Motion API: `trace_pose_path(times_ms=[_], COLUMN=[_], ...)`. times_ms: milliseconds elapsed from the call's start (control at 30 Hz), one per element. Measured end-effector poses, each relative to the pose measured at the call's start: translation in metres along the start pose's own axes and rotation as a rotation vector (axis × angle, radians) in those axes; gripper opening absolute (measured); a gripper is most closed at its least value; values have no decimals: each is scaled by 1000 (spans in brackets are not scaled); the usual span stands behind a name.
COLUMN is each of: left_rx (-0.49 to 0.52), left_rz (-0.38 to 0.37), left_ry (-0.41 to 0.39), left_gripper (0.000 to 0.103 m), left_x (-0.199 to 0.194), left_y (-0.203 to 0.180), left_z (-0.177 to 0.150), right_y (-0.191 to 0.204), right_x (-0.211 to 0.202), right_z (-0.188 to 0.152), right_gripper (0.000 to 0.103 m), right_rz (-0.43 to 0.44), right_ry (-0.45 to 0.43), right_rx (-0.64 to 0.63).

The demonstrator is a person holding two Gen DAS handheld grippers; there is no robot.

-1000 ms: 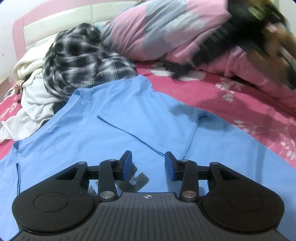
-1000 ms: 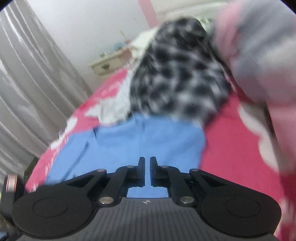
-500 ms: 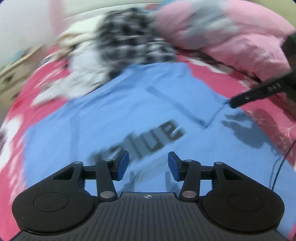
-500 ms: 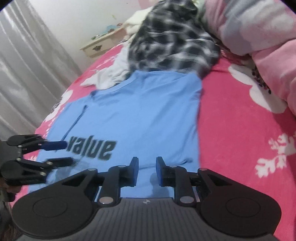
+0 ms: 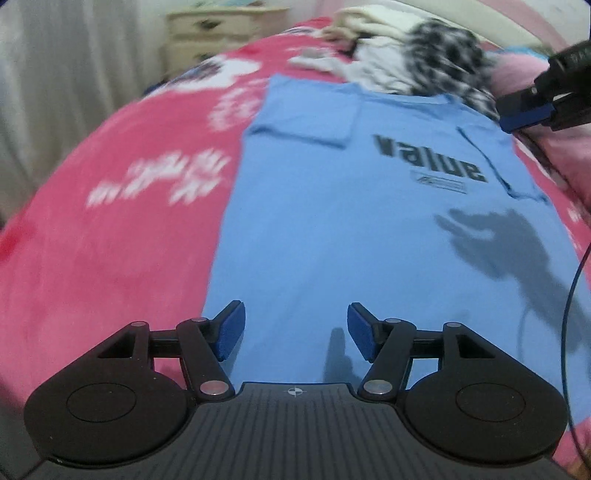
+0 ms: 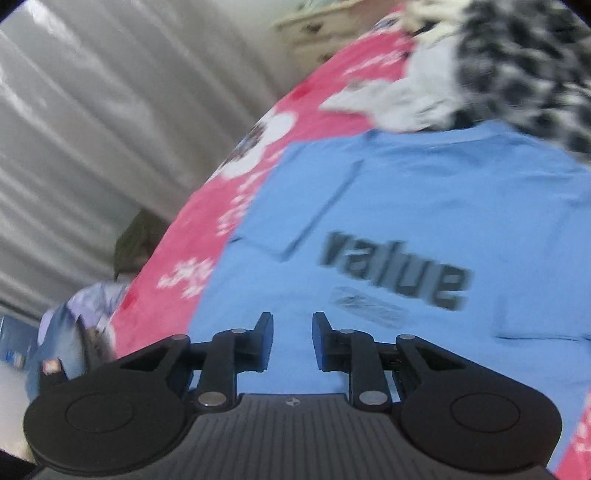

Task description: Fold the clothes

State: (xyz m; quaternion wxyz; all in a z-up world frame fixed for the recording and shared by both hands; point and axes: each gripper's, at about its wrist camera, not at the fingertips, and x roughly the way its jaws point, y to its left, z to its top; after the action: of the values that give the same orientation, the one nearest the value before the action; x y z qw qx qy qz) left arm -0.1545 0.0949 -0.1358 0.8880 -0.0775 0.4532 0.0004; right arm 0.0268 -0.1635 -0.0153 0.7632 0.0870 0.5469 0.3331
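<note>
I see the blue T-shirt (image 5: 332, 229) as smooth matt cloth, the pink bedspread (image 5: 122, 236) as soft fuzzy fabric, and my left gripper (image 5: 294, 332) as matt black plastic with shiny metal pins.

A red bedspread (image 5: 110, 236) with blurred white flower prints covers the bed. Past its far corner stands a cream bedside cabinet (image 5: 221, 33) with dark drawer handles, close against pale grey curtains (image 6: 110, 122) that hang in long folds. At the bed's head, a pink quilt (image 5: 517, 70) lies bunched, and a strip of cream and pink headboard (image 5: 480, 26) shows behind it
</note>
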Motion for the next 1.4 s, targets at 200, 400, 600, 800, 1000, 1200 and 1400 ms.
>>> trace_pose_path(times_ms=[200,400,600,800,1000,1200,1400], left_rx=[-4,-38,-32,-60,-70,-47,-56], left_rz=[93,117,106,88,73,81,72], left_ry=[-67,-71,-79,-65,-63,-71,-100], left_gripper=[62,62,63,63,61,51,32], left_x=[7,13,13,15,12,10,3], left_y=[12,29,33,37,39,38,36], left_z=[2,0,-8,-8,-10,-15,-23], right_y=[68,104,111,110,106,105,111], right_x=[53,99,142,185,225,255,265], right_z=[30,40,60,93,109,115,108], right_gripper=[37,51,55,64,65,66,69], right_rz=[-67,-139,-196,-252,-332,-383,-411], right_ry=[102,38,-9,-22,2,32,51], right_rx=[-135,-284,-254,-182,-132,-152,-228])
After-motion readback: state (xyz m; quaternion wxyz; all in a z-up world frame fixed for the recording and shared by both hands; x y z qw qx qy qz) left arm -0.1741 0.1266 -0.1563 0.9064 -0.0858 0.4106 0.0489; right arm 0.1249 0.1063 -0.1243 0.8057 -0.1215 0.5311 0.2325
